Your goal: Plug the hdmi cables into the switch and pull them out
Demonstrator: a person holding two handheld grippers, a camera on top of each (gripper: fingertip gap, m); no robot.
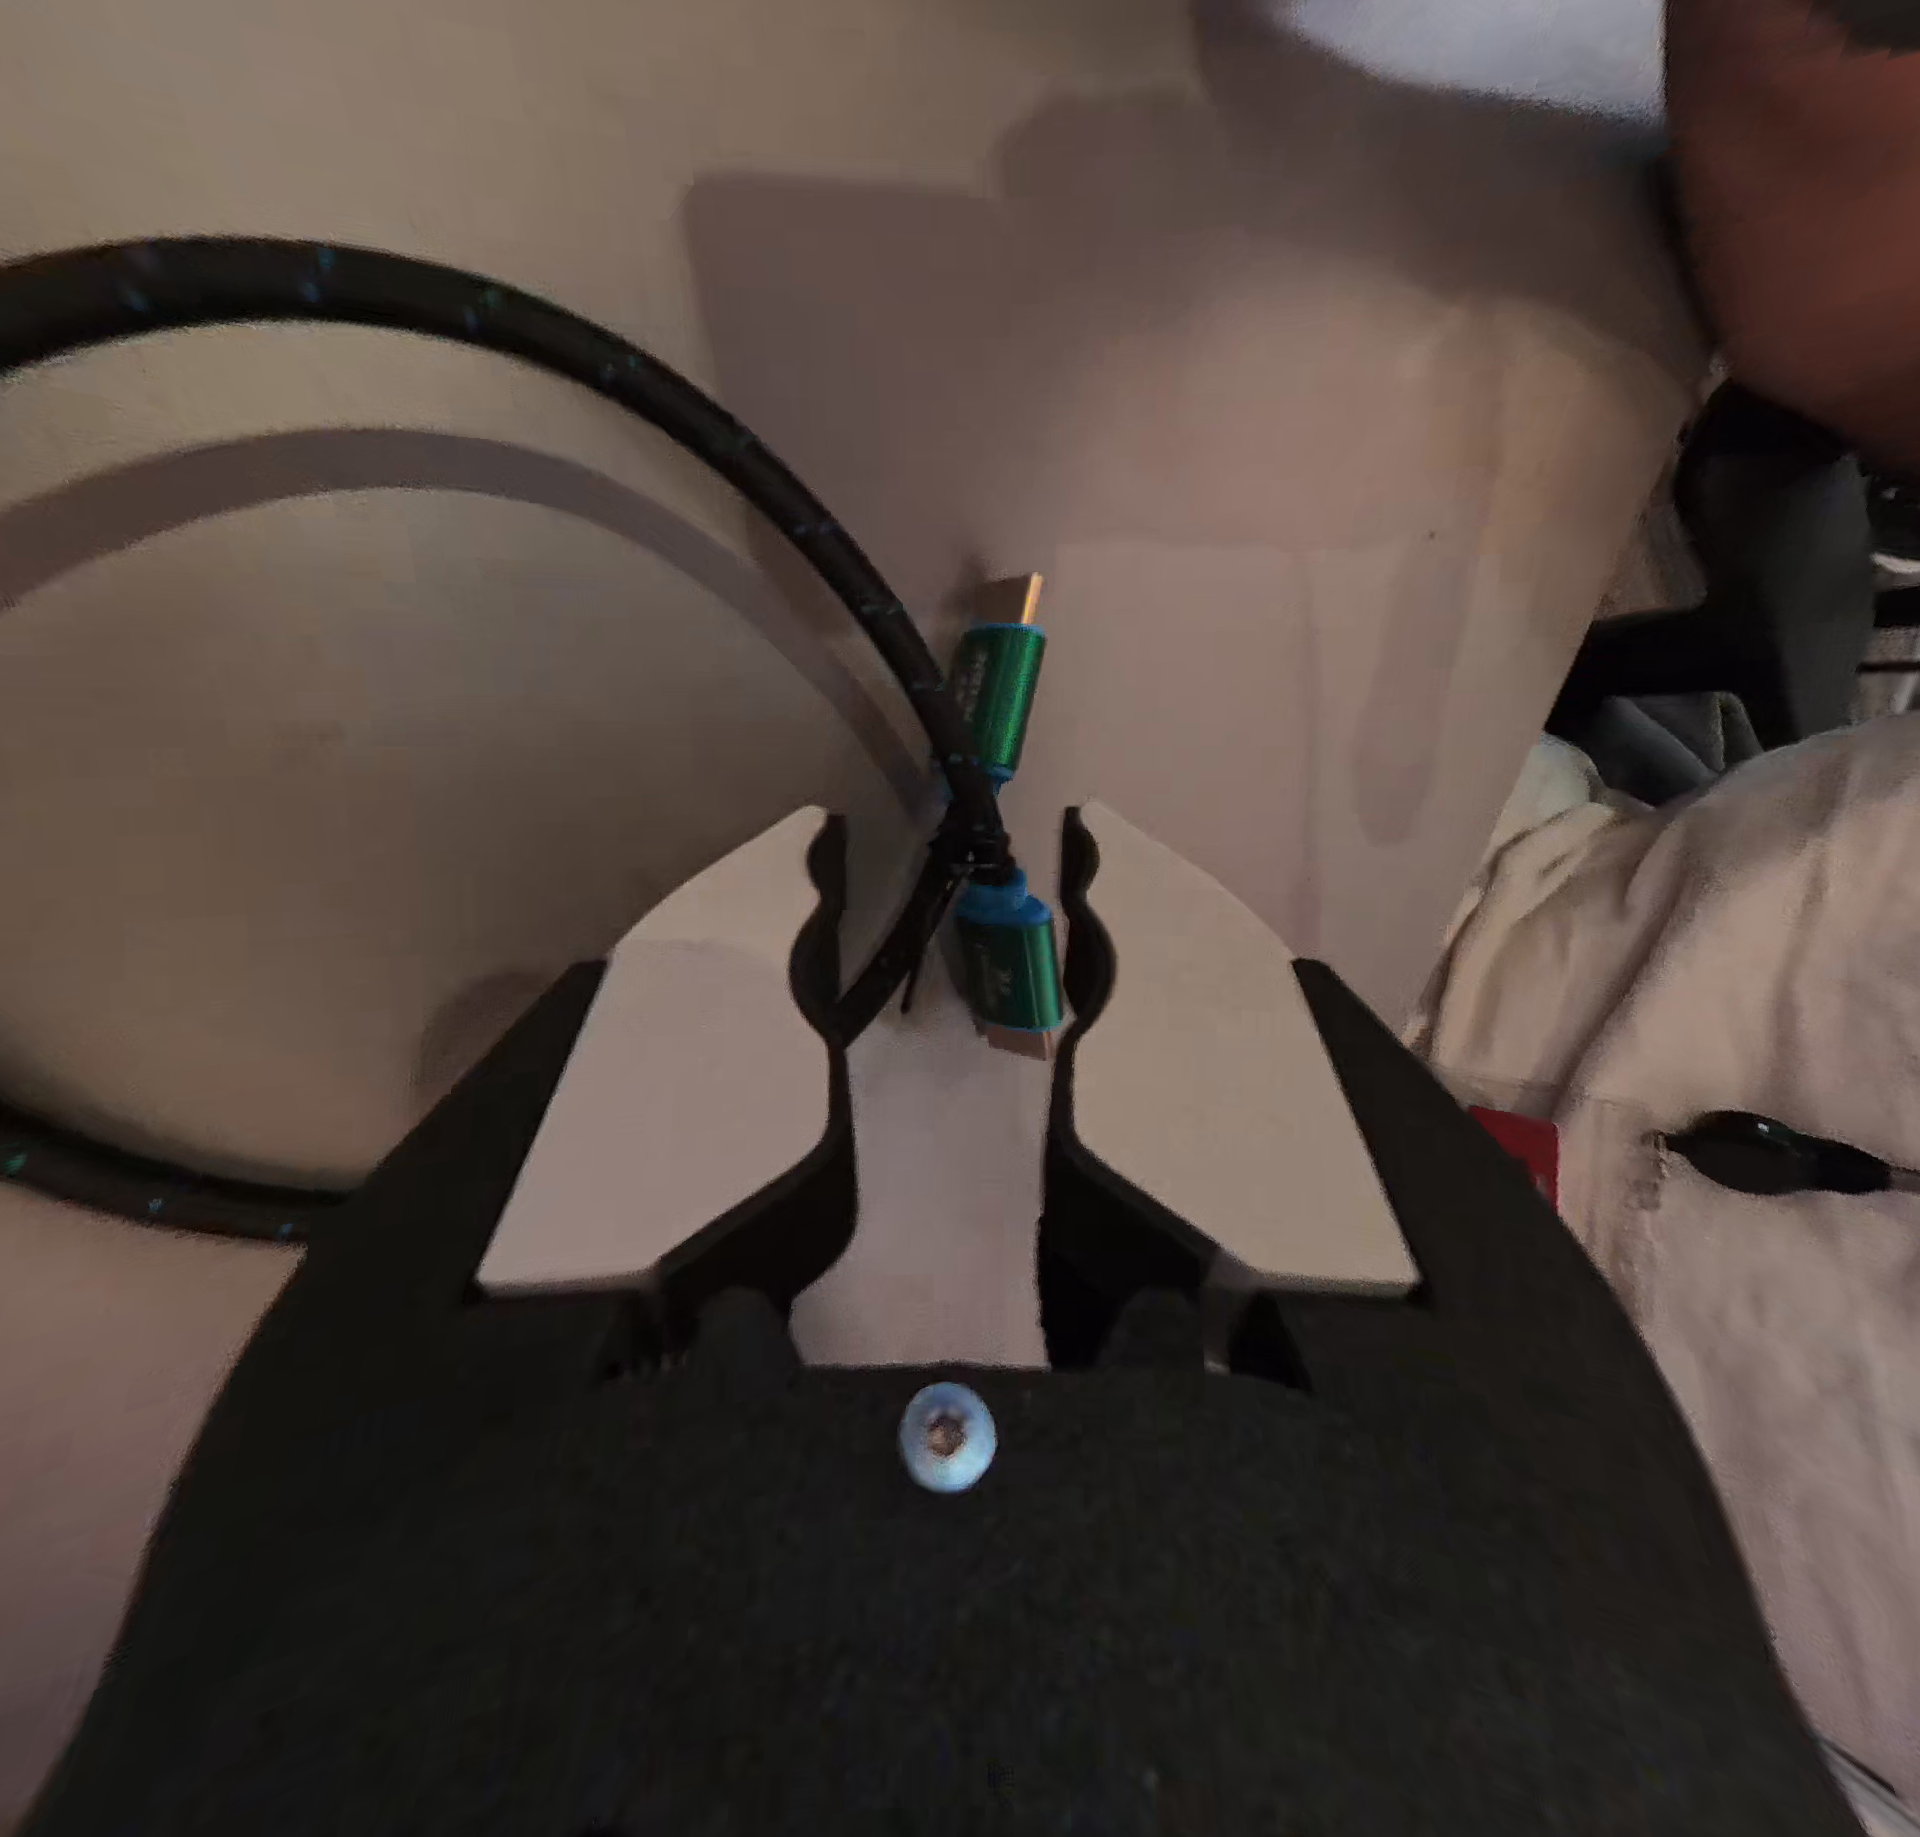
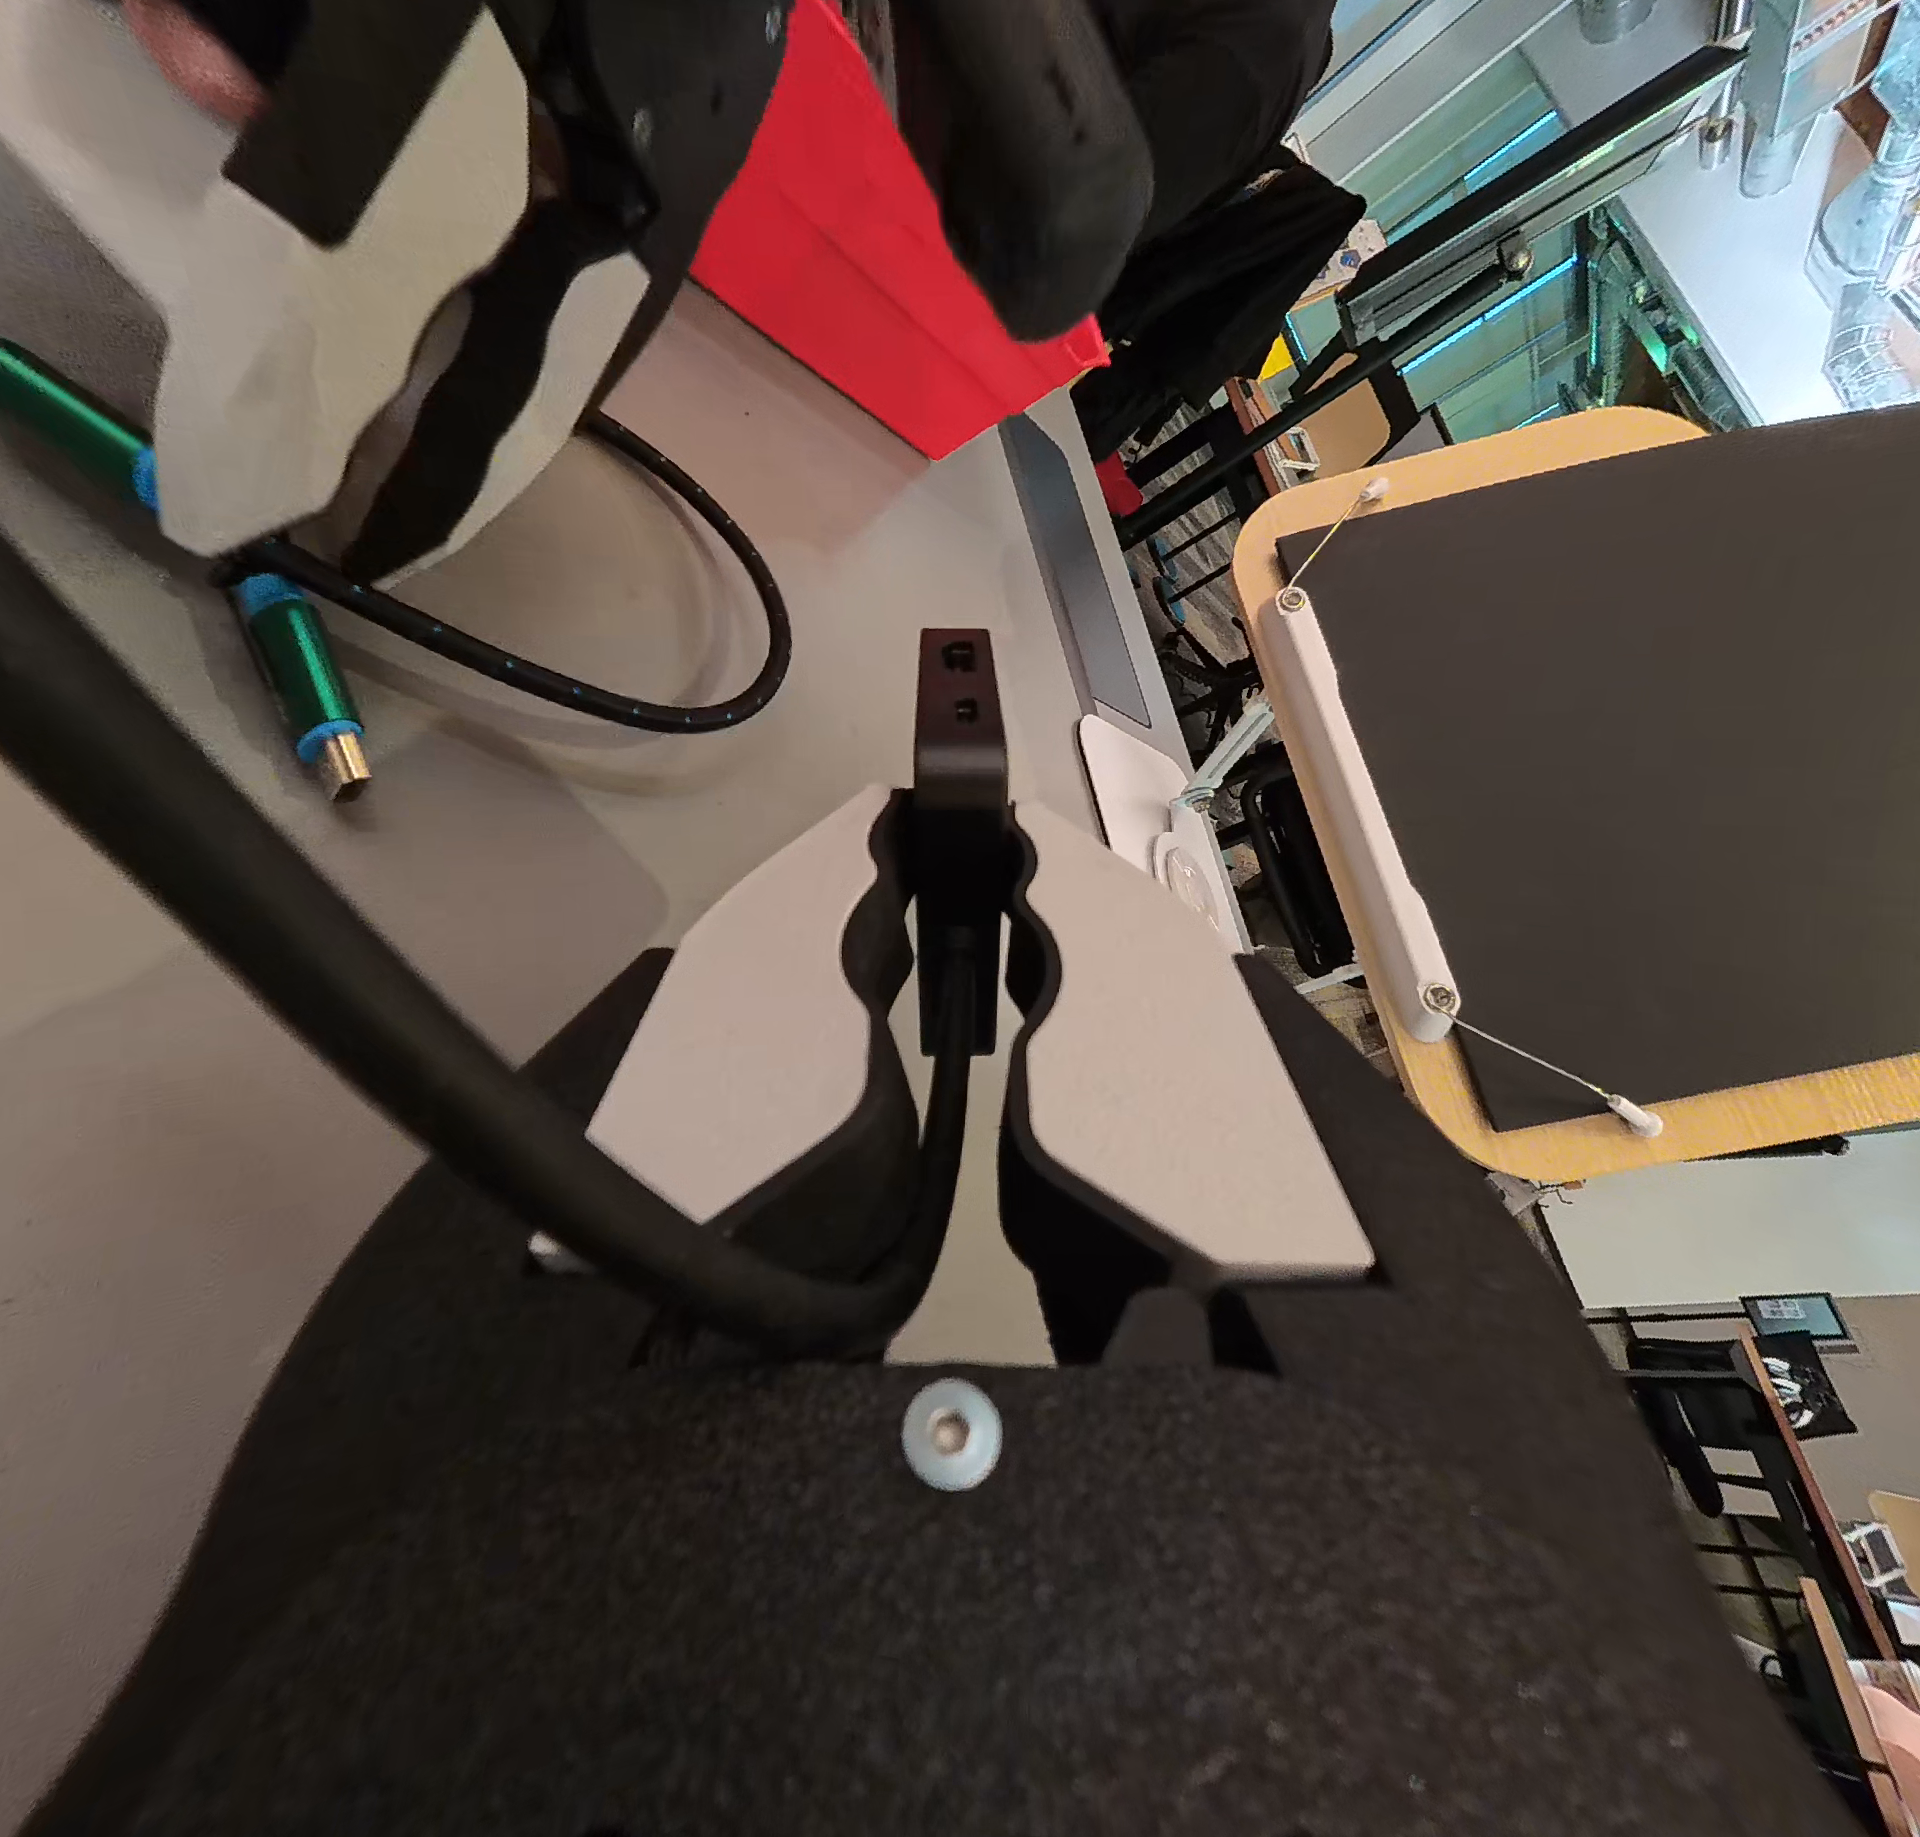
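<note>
On the pale desk [image 1: 312, 852] lies a black braided HDMI cable [image 1: 623, 374] with two green metal plugs [image 1: 997, 707], blue-collared and gold-tipped, between the spread fingers of the left claw [image 1: 951, 831]. Raised above the desk, the right claw [image 2: 951, 811] pinches the small black switch [image 2: 958, 717], its black lead [image 2: 312, 956] trailing back.

On the table [image 1: 416, 748] before you lie the two plugs of one cable [image 1: 436, 322], crossing just ahead of your left gripper [image 1: 945, 852]. The near plug [image 1: 1008, 966] sits between its fingers; the far plug [image 1: 997, 696] lies just beyond them. The cable loops away to the left. Your right gripper [image 2: 951, 831] encloses the switch [image 2: 956, 717], whose lead [image 2: 312, 956] trails back leftward. A bin [image 2: 873, 260] stands behind.
</note>
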